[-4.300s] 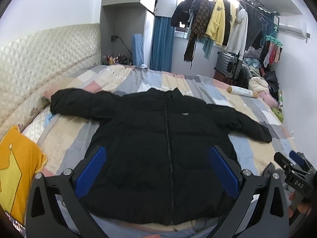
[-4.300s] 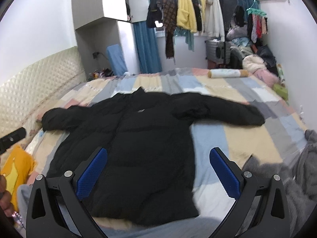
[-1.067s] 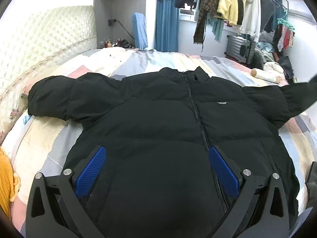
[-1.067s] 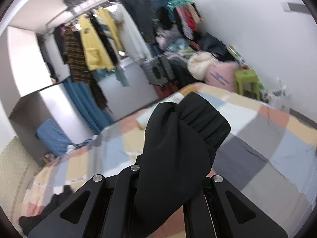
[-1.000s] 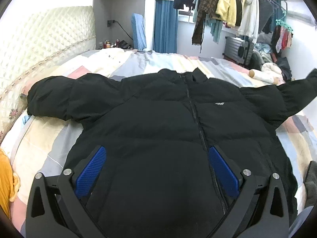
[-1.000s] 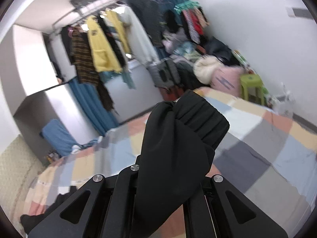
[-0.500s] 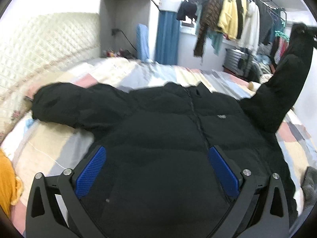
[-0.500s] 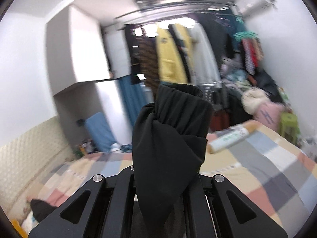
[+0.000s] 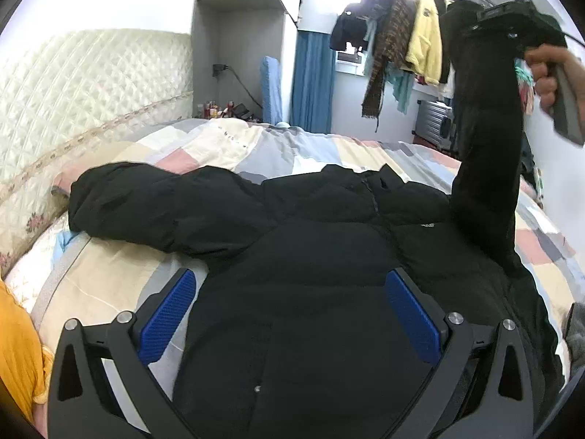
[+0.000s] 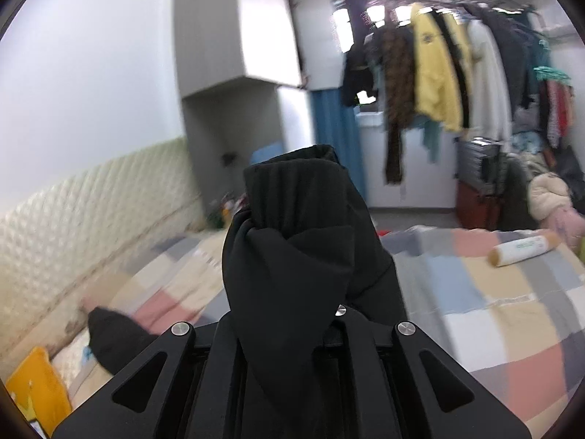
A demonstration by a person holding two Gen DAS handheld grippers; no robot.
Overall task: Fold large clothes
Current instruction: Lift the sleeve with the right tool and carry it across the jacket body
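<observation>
A black puffer jacket [image 9: 310, 274] lies front-up on the patchwork bed [image 9: 109, 274], zip closed. Its left sleeve [image 9: 153, 205] lies stretched toward the headboard. My left gripper [image 9: 289, 314] is open and empty, hovering over the jacket's lower body. My right gripper [image 10: 292, 314] is shut on the cuff of the right sleeve [image 10: 303, 234] and holds it high; in the left wrist view the sleeve [image 9: 486, 146] hangs almost upright from that gripper [image 9: 471, 18] above the jacket's right shoulder.
A quilted headboard [image 9: 91, 87] runs along the left. A yellow cushion [image 9: 18, 351] lies at the bed's near left corner. Clothes hang on a rail [image 10: 438, 66] at the back. A rolled cylinder [image 10: 523, 252] lies on the far right of the bed.
My right gripper has lifted the sleeve cuff from low at the right to high over the jacket and swung left toward the headboard. The left gripper stayed open over the jacket.
</observation>
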